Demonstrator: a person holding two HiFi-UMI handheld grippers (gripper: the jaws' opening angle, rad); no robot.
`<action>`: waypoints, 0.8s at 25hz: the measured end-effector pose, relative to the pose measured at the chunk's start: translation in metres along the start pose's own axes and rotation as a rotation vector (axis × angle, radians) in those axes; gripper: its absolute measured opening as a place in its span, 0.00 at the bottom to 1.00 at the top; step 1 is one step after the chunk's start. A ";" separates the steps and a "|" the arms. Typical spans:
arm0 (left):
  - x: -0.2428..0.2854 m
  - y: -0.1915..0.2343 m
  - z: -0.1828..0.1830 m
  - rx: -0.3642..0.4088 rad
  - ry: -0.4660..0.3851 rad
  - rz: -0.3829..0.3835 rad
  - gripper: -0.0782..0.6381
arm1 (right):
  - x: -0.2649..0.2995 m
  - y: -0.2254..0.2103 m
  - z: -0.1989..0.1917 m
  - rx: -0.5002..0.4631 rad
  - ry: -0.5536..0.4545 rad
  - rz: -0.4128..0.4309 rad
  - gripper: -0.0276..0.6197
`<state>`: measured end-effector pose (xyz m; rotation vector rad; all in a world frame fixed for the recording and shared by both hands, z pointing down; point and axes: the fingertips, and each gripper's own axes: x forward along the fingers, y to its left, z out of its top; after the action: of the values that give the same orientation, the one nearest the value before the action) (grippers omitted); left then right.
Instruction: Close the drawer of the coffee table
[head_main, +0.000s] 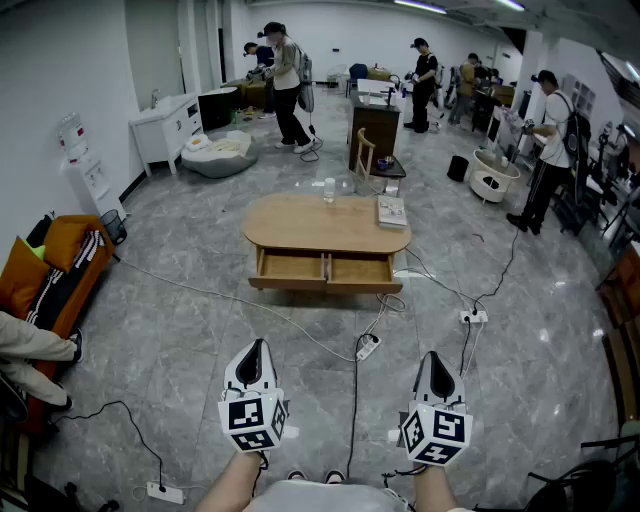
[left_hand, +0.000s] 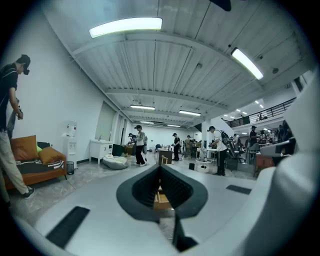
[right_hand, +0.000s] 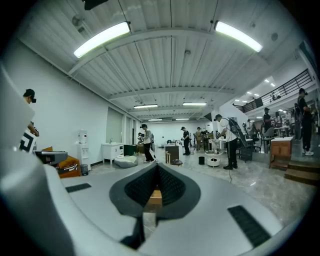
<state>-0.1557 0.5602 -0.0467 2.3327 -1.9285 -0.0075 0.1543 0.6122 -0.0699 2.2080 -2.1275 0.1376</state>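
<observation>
A light wooden oval coffee table (head_main: 300, 226) stands on the grey marble floor ahead of me. Its two front drawers stand pulled out: the left drawer (head_main: 290, 268) and the right drawer (head_main: 362, 271). My left gripper (head_main: 254, 347) and right gripper (head_main: 433, 358) hang low in the head view, well short of the table, both shut and empty. Through the closed tips in the left gripper view a sliver of the table (left_hand: 161, 198) shows. The right gripper view shows the table (right_hand: 154, 197) the same way.
A book (head_main: 391, 211) and a glass (head_main: 329, 190) lie on the tabletop. Cables and a power strip (head_main: 367, 347) cross the floor between me and the table; another strip (head_main: 472, 316) lies right. An orange sofa (head_main: 60, 262) is at the left. Several people stand at the back.
</observation>
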 end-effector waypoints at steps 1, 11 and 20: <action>0.000 0.001 0.000 -0.001 0.001 -0.002 0.10 | 0.000 0.001 0.000 -0.001 0.000 -0.002 0.04; 0.001 0.003 -0.008 -0.018 0.024 -0.017 0.10 | 0.003 0.015 -0.009 0.078 0.007 0.069 0.05; -0.003 0.003 -0.010 -0.038 0.041 -0.027 0.10 | 0.001 0.017 -0.014 0.072 0.023 0.070 0.14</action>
<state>-0.1589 0.5630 -0.0370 2.3156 -1.8616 0.0008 0.1369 0.6120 -0.0565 2.1596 -2.2220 0.2467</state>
